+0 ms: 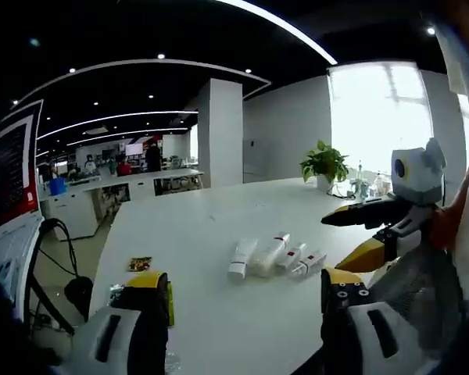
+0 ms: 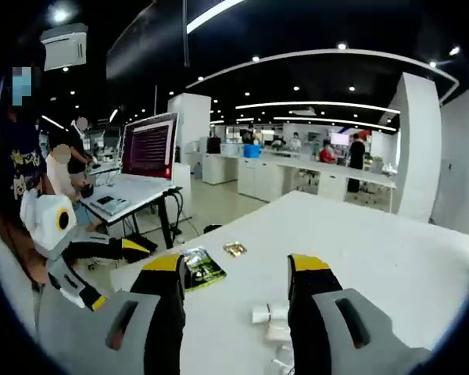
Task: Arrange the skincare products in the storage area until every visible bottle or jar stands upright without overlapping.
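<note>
Left gripper view looks along a white tabletop [image 1: 219,226] where four white skincare tubes [image 1: 272,256] lie flat, side by side, just ahead of the left gripper [image 1: 246,293], whose yellow-tipped jaws stand wide apart with nothing between them. The right gripper [image 1: 352,234] reaches in from the right edge of that view, above the tabletop and near the tubes, jaws parted and empty. A potted plant [image 1: 324,164] stands at the far end. Right gripper view shows its own jaws spread wide, holding nothing, over the tabletop, with the tube ends lying between them; a dark green packet [image 2: 203,267] and a small gold item [image 2: 234,249] lie farther off.
</note>
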`<state>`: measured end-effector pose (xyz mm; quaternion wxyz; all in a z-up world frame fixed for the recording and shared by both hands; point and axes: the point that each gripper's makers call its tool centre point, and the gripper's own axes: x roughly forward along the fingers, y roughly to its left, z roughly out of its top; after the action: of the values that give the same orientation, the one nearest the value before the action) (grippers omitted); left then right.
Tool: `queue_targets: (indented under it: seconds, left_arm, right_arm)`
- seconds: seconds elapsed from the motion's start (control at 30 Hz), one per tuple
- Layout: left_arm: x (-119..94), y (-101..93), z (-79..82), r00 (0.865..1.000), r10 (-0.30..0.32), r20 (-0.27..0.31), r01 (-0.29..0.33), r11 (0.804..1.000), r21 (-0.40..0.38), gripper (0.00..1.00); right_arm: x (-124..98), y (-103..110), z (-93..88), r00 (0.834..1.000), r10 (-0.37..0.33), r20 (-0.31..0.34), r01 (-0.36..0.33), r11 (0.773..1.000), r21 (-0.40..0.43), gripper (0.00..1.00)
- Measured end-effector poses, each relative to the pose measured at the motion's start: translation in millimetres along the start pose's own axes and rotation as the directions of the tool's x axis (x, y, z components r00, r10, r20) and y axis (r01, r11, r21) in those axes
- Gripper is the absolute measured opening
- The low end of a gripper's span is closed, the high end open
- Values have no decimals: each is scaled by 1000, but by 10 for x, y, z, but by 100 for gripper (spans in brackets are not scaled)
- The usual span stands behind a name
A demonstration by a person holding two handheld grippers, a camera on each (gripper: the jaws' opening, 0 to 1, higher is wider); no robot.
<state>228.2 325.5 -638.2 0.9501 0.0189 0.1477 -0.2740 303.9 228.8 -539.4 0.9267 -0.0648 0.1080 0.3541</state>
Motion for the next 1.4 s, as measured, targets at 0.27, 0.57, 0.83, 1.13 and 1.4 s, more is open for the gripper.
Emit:
queue_targets:
  seconds: [0.27,0.57,0.83,1.13,1.4]
  left_arm:
    - [-13,6,1,1000,14,7,-14,1000,24,82]
    - [-21,7,19,1000,11,16,-11,1000,15,82]
    - [-43,50,114,998,11,62,-9,999,-42,82]
    - [-41,-17,148,996,-25,81,30,997,-65,82]
    - [-36,-33,119,997,-32,66,36,998,-59,83]
  right_arm:
    - [330,-337,924,998,61,26,-59,996,-70,40]
    - [325,-431,1634,982,72,172,-59,995,-79,39]
    - [-165,10,1194,938,55,341,-48,998,-29,46]
    - [-506,287,-26,982,-6,187,-4,999,51,57]
    - [-587,238,-542,993,-64,95,56,995,85,63]
